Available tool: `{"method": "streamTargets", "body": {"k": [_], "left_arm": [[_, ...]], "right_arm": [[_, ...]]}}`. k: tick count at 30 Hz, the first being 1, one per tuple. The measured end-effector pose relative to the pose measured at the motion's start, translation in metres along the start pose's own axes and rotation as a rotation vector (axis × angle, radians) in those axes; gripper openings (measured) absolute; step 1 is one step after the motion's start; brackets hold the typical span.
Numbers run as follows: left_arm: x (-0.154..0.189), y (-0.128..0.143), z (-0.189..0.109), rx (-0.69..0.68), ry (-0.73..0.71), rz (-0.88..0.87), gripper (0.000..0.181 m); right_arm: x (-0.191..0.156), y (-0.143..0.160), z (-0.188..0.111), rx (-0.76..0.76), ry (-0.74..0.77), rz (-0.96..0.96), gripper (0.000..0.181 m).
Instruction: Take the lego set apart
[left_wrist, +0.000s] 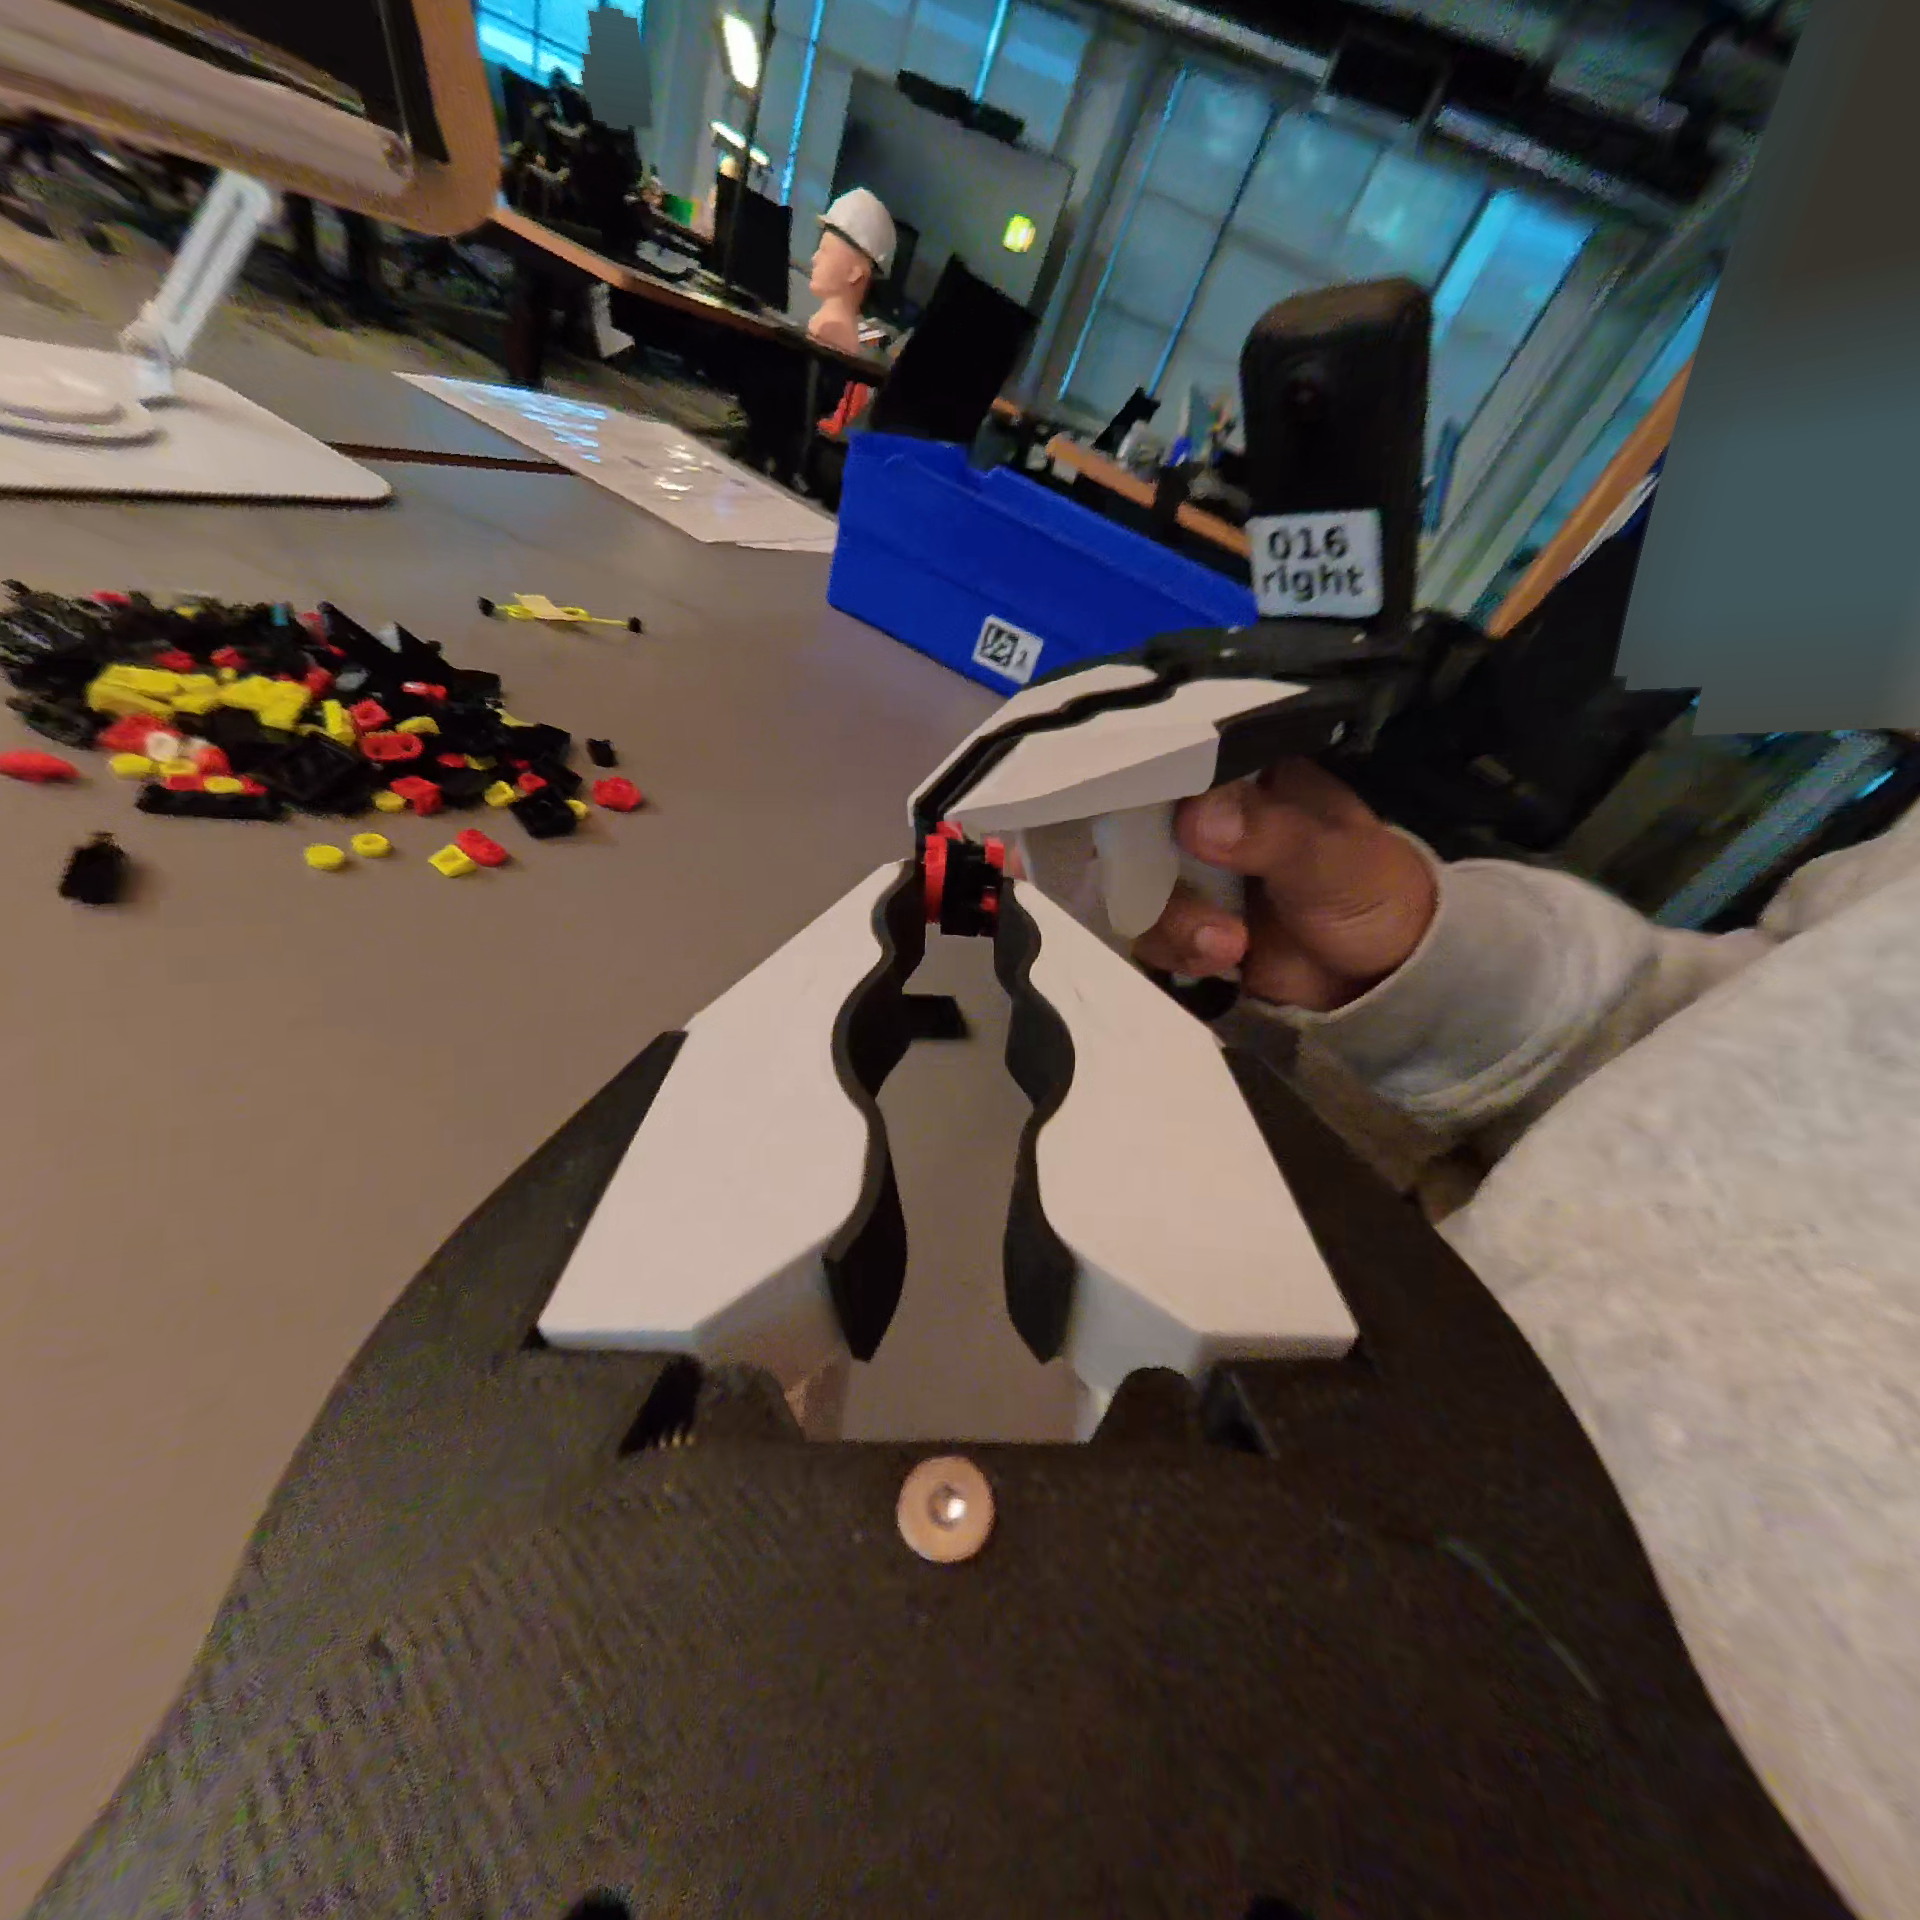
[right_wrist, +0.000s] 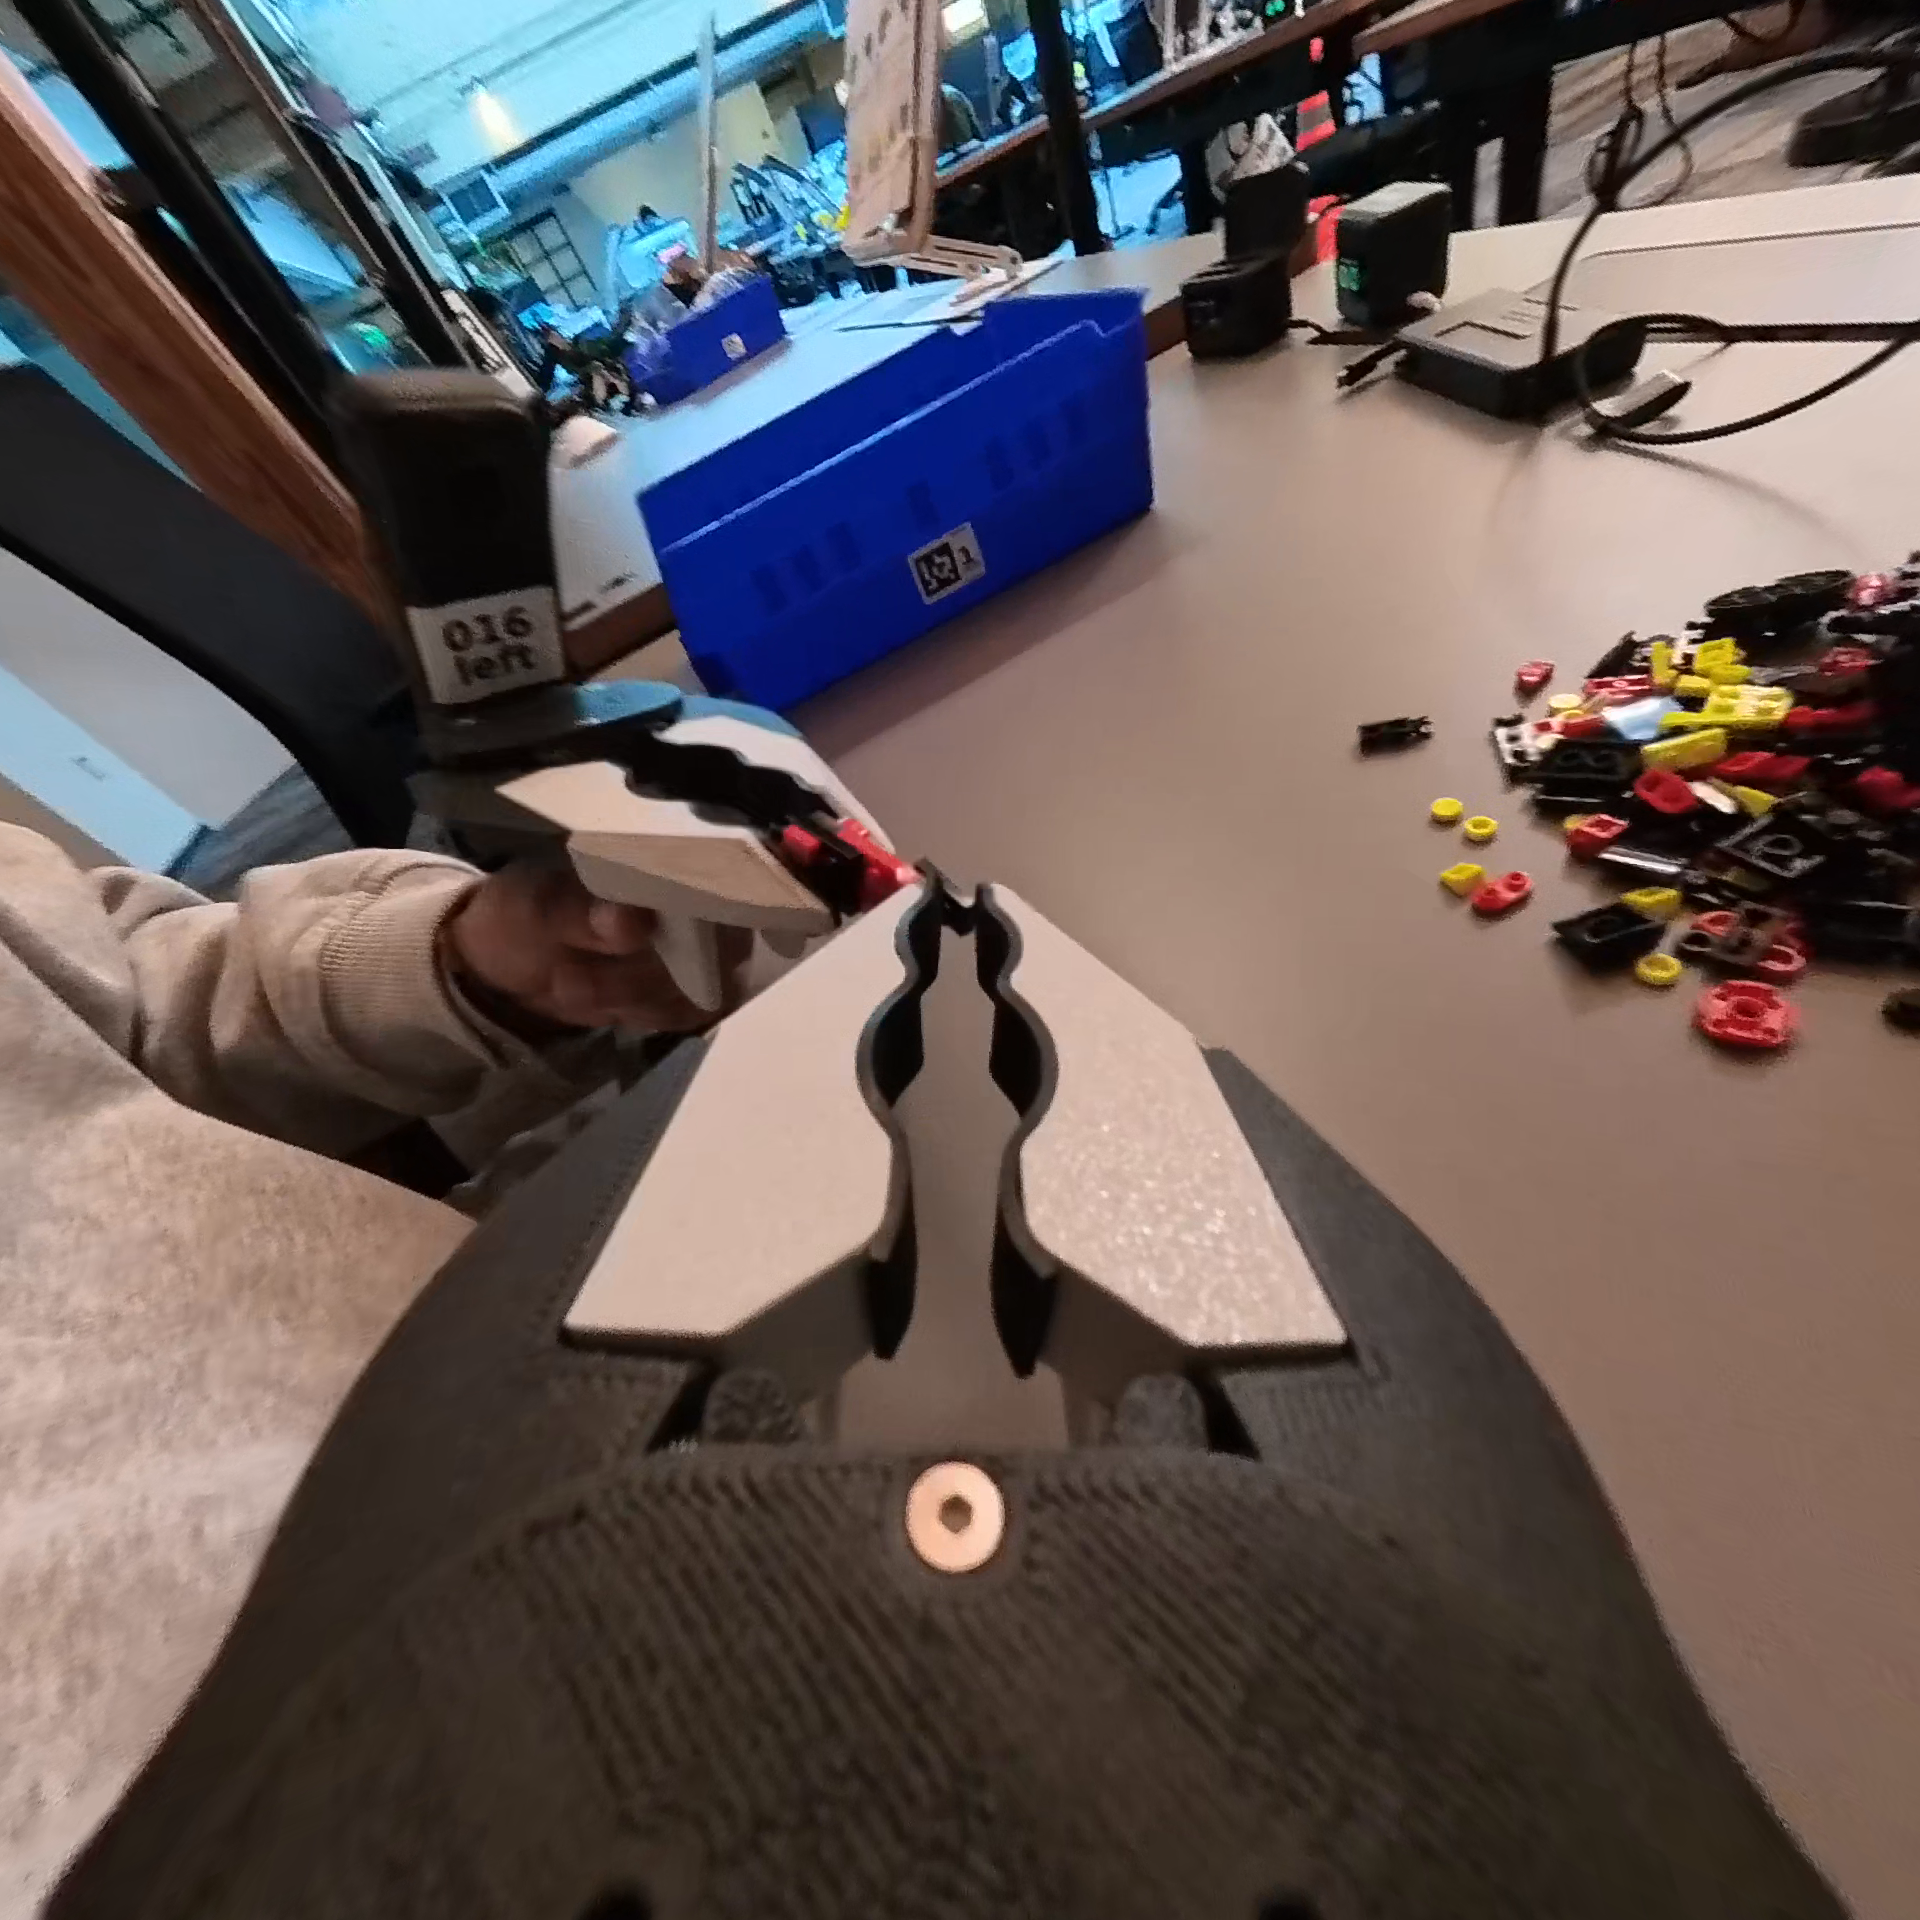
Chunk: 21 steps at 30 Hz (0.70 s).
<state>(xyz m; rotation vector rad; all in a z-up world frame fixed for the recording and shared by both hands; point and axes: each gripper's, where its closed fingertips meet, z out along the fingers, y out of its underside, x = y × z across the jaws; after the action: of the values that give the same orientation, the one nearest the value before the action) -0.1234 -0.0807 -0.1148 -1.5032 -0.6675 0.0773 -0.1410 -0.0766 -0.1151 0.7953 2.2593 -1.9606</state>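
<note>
A small red and black lego assembly (left_wrist: 951, 862) is held in the air between both grippers, above the grey table (left_wrist: 675, 831). My left gripper (left_wrist: 963, 906) is shut on its sides. My right gripper (left_wrist: 938, 823) comes in from the right and pinches its top end. In the right wrist view my right gripper (right_wrist: 948, 902) is shut on a thin black end of the assembly (right_wrist: 844, 847), and my left gripper (right_wrist: 868, 868) holds the red part from the left. A pile of loose black, red and yellow lego pieces (left_wrist: 291, 717) lies on the table; it also shows in the right wrist view (right_wrist: 1745, 810).
A blue bin (left_wrist: 997, 561) stands behind the grippers, also in the right wrist view (right_wrist: 904, 488). A small yellow and black piece (left_wrist: 556, 613) and a loose black piece (right_wrist: 1392, 734) lie apart from the pile. Black boxes and cables (right_wrist: 1507, 353) sit at the back. A white stand (left_wrist: 156, 416) is far left. The grippers are tip to tip, or close to it.
</note>
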Motion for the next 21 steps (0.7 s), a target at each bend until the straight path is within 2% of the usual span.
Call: {"method": "streamTargets", "body": {"k": [8, 12, 14, 16, 17, 19, 21], "left_arm": [[0.002, -0.001, 0.000, 0.005, 0.024, -0.011, 0.013], [0.013, -0.020, -0.010, 0.124, 0.222, -0.279, 0.011], [0.017, -0.019, -0.008, 0.111, 0.221, -0.253, 0.011], [0.022, -0.018, -0.007, 0.101, 0.237, -0.248, 0.012], [0.022, -0.017, -0.007, 0.100, 0.249, -0.272, 0.011], [0.021, -0.015, -0.007, 0.101, 0.272, -0.312, 0.012], [0.022, -0.016, -0.008, 0.105, 0.303, -0.345, 0.011]], "right_arm": [[0.000, -0.003, 0.000, 0.002, 0.068, -0.057, 0.003], [-0.001, -0.014, -0.010, 0.097, -0.103, 0.118, 0.000], [-0.003, -0.019, -0.018, 0.142, -0.198, 0.140, 0.000], [-0.008, -0.029, -0.024, 0.206, -0.257, 0.155, 0.017], [-0.013, -0.030, -0.025, 0.211, -0.291, 0.144, 0.017], [-0.020, -0.022, -0.018, 0.164, -0.312, 0.116, 0.025], [-0.028, -0.011, -0.011, 0.112, -0.332, 0.091, 0.022]]}}
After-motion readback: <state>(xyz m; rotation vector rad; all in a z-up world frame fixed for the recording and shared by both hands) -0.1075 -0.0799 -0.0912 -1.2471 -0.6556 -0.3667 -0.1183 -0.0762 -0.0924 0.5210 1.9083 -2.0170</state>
